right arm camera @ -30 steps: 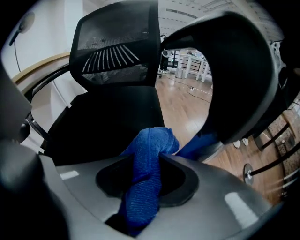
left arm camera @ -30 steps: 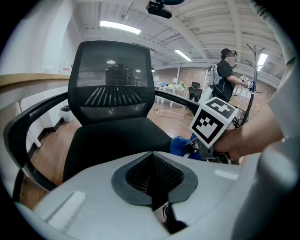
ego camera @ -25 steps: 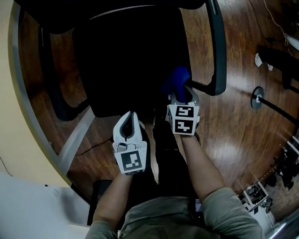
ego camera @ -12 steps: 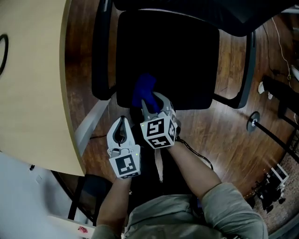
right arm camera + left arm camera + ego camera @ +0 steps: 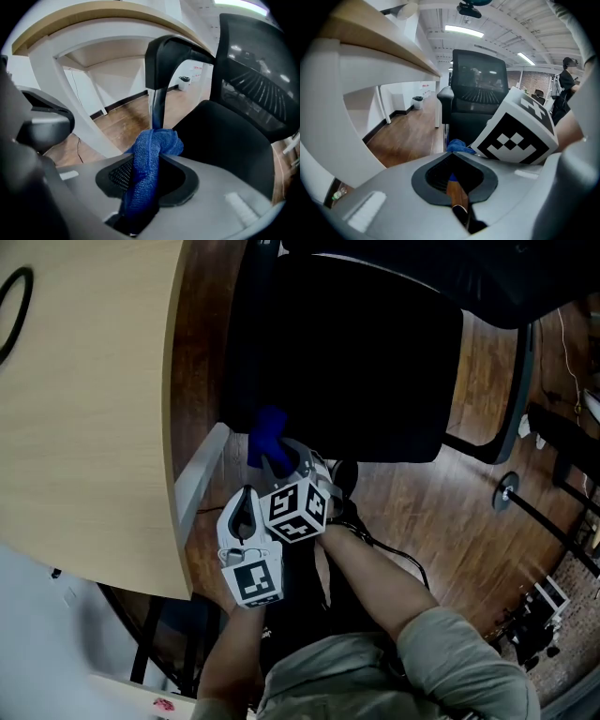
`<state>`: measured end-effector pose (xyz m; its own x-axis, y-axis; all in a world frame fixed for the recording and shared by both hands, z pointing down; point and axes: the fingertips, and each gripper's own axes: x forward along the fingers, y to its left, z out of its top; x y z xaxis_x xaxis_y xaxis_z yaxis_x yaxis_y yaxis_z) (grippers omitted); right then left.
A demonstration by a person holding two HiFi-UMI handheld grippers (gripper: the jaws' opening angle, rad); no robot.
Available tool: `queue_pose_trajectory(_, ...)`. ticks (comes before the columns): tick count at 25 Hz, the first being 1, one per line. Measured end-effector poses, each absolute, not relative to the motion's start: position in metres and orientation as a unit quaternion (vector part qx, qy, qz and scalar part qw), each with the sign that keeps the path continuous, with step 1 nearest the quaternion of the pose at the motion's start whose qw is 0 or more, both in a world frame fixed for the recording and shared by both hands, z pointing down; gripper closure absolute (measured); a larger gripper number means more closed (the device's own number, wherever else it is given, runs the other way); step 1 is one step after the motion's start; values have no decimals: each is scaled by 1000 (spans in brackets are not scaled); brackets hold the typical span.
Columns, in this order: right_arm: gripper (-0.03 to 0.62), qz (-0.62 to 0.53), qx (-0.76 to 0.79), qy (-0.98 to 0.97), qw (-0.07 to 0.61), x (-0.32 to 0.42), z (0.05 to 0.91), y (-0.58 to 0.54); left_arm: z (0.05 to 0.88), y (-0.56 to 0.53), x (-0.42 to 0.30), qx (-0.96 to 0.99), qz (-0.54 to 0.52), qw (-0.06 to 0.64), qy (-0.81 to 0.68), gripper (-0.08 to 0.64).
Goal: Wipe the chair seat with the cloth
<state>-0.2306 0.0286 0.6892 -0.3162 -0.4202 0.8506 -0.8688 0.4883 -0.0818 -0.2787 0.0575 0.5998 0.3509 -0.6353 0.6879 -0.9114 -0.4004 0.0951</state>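
The place is an office. A black chair (image 5: 347,362) with armrests and a high back stands on a dark wooden floor (image 5: 469,512). Just beside the chair is a curved desk (image 5: 84,409) with a pale wood top on white legs. Behind the chair the room runs on, long and open, with white walls, a small bin (image 5: 418,101) near the wall and strip lights (image 5: 464,31) in a white ceiling.

Left gripper (image 5: 451,158) bottom centre, jaws together, empty. Marker cube (image 5: 515,136) right, cloth (image 5: 457,145) beside it, chair (image 5: 478,93) behind.
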Motion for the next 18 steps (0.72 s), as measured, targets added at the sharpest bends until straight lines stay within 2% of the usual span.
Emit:
queue_pose_trajectory(8,472,291,447,-746,398,-193,699,36,616,65,-258,793,302,235,-474,555)
queue_pose_trajectory(18,474,325,536,-680,380,-69,676,68,587,70,-152,844,305,199,-393,555)
